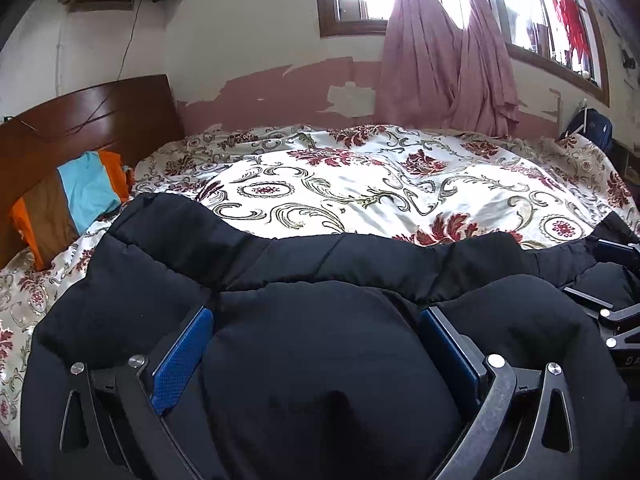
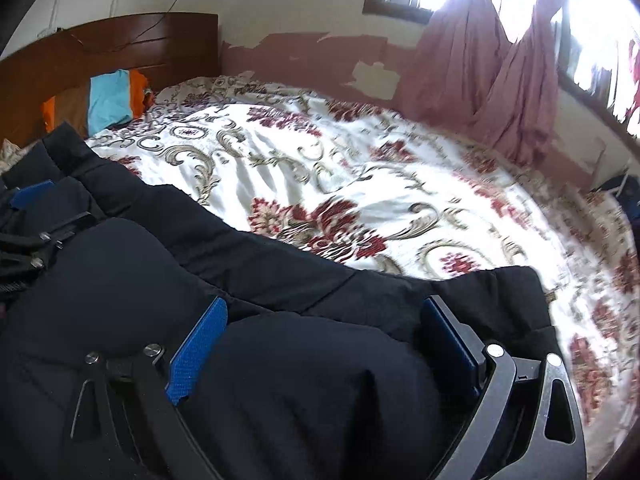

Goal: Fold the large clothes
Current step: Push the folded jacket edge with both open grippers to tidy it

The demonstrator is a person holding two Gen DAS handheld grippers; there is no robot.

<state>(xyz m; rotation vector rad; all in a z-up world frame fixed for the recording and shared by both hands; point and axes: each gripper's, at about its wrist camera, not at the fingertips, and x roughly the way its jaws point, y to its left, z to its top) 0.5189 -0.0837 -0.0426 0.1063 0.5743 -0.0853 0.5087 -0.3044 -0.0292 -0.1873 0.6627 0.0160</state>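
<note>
You had almost nothing to read here. Only faint pale characters, perhaps "DA", showed on the right gripper [image 1: 630,360] body, too cropped to make out.

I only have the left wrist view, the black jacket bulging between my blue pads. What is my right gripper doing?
Observer: The right gripper has its jaws wide apart with a thick bulge of the black jacket between them.
Operator: What lies past that end of the jacket?
Observer: Bare floral bedspread, out to the pink curtains.
Operator: Is my left gripper visible from there?
Observer: Yes, one of its blue pads shows at the far left, down in the jacket.
</note>
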